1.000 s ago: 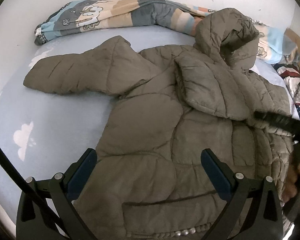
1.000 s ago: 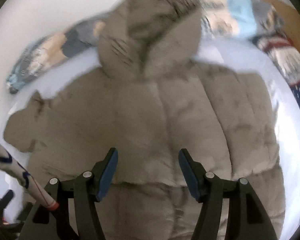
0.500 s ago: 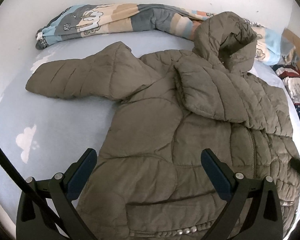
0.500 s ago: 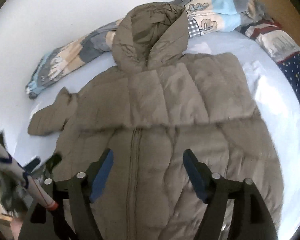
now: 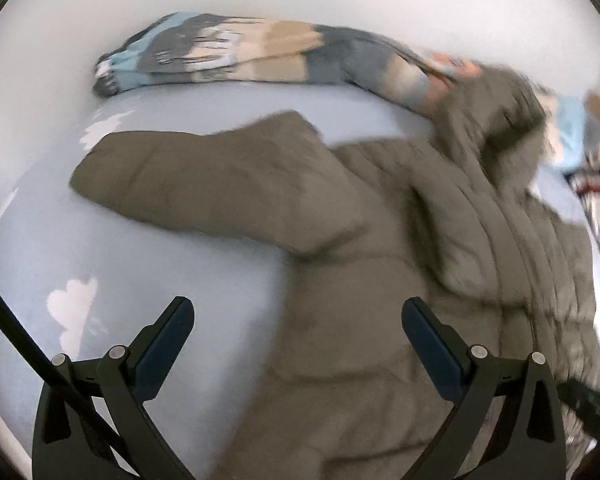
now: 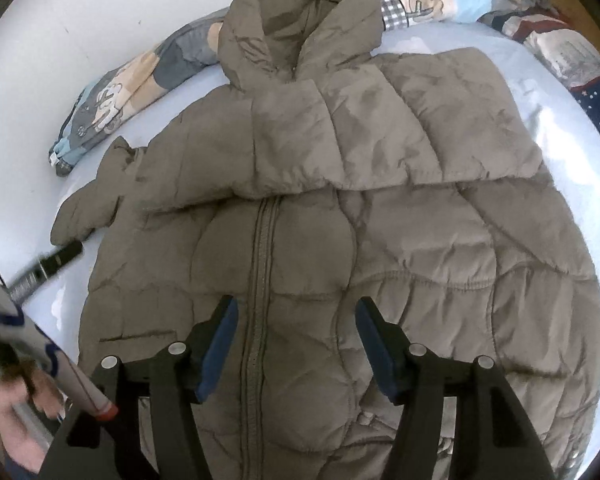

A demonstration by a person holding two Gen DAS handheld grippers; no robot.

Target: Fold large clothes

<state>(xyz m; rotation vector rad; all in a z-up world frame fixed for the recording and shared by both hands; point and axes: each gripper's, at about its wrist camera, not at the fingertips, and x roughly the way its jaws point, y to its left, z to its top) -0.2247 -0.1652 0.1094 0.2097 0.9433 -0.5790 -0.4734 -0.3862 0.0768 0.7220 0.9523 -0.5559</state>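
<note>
**Ana:** Left wrist view first, reading from its left edge: pale blue bed sheet (image 5: 148, 256) with a white cloud print, then the puffer jacket (image 5: 380, 300), olive-brown, lying flat on the bed. Its one sleeve (image 5: 188, 184) stretches out to the left, not yet folded in. I'd guess that is why the left gripper (image 5: 298, 334) hangs over the sheet and the jacket's side edge, on that sleeve's side: the sleeve looks like the next fold. Its jaws stand wide apart with nothing between the pads.

**Ben:** And behind the jacket?

**Ana:** A rolled patterned quilt (image 5: 260, 58) pushed against the wall, probably to keep the bed surface free for folding.

**Ben:** The right wrist view?

**Ana:** At far left a hand (image 6: 16, 412) works the other tool. Then the jacket (image 6: 420, 240) again, zip facing up, hood (image 6: 300, 20) at the far end. The other sleeve (image 6: 380, 136) already lies folded across the chest. The right gripper (image 6: 294, 340) hovers above the zip, near the hem, holding nothing; its jaws have just been closing somewhat yet remain apart.

**Ben:** Any brand or writing?

**Ana:** None I can read. The quilt carries only cartoon figures.
</note>
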